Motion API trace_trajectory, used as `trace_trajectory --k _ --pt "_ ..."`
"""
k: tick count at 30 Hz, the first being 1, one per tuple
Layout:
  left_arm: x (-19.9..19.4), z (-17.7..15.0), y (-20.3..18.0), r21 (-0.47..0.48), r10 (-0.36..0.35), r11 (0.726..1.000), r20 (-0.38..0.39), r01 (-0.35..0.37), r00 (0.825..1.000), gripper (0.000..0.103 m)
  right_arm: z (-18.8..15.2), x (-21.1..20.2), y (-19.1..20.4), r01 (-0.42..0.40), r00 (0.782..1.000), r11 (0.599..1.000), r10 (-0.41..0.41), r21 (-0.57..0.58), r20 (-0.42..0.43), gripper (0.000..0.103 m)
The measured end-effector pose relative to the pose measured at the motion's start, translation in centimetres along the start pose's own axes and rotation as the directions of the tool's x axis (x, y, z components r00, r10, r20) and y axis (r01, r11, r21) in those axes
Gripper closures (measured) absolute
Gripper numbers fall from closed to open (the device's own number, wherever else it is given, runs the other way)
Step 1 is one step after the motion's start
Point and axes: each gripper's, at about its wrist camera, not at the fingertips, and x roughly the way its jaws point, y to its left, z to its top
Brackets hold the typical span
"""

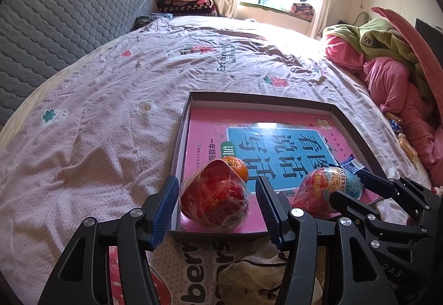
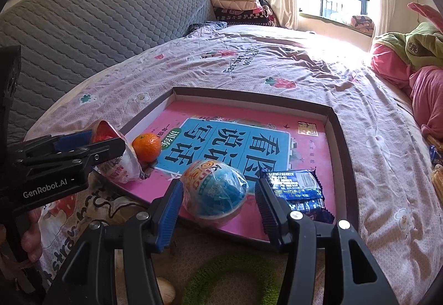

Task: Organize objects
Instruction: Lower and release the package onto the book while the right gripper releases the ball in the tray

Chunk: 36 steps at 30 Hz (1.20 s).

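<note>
A shallow dark tray [image 1: 263,98] [image 2: 249,96] lies on the bed with a pink book [image 1: 205,122] flat inside it. A red wrapped toy egg [image 1: 214,202] [image 2: 121,169] rests at the tray's near left corner. My left gripper [image 1: 217,181] [image 2: 110,139] is shut on its sides. A blue and orange wrapped egg [image 2: 214,191] [image 1: 313,188] sits by the near wall, and my right gripper [image 2: 218,183] [image 1: 346,184] is shut on it. A tangerine [image 1: 238,166] [image 2: 146,147] lies just behind the red egg. A blue snack packet [image 2: 299,188] [image 1: 351,165] lies to the right of the blue egg.
The tray sits on a pink patterned bedsheet [image 1: 110,111]. A grey quilted headboard [image 1: 69,14] rises at the left and a heap of pink and green clothes [image 1: 387,69] at the right. A green ring [image 2: 229,277] lies below my right gripper; small packets [image 2: 437,155] lie at the bed's right edge.
</note>
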Motion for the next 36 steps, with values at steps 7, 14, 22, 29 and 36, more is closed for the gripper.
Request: trace_trajectory --k 7,14,22,29,36 --pt "-0.5 0.1 0.3 -0.008 0.005 1.000 0.007 -0.005 1.000 0.044 0.2 -0.6 -0.1 0.002 1.000 1.000 -0.002 0.005 0.017 0.048" --pt "-1.0 0.2 0.0 -0.003 -0.001 1.000 0.013 0.001 1.000 0.044 0.6 -1.3 -0.3 0.008 0.999 1.000 -0.008 0.009 0.038 0.048" --pt "-2.3 0.4 -1.0 0.016 -0.010 1.000 0.031 0.009 0.999 0.044 0.9 -2.4 -0.8 0.016 0.998 1.000 -0.017 0.021 0.065 0.042" --pt "-3.9 0.6 -1.8 0.029 -0.016 0.999 0.056 0.015 0.998 0.044 1.2 -3.8 -1.0 0.022 0.995 0.999 -0.025 0.027 0.099 0.040" --pt "-5.5 0.4 -2.6 0.038 -0.034 0.999 0.068 0.032 0.997 0.044 1.3 -5.9 -1.0 0.026 0.990 0.999 -0.030 0.025 0.141 0.040"
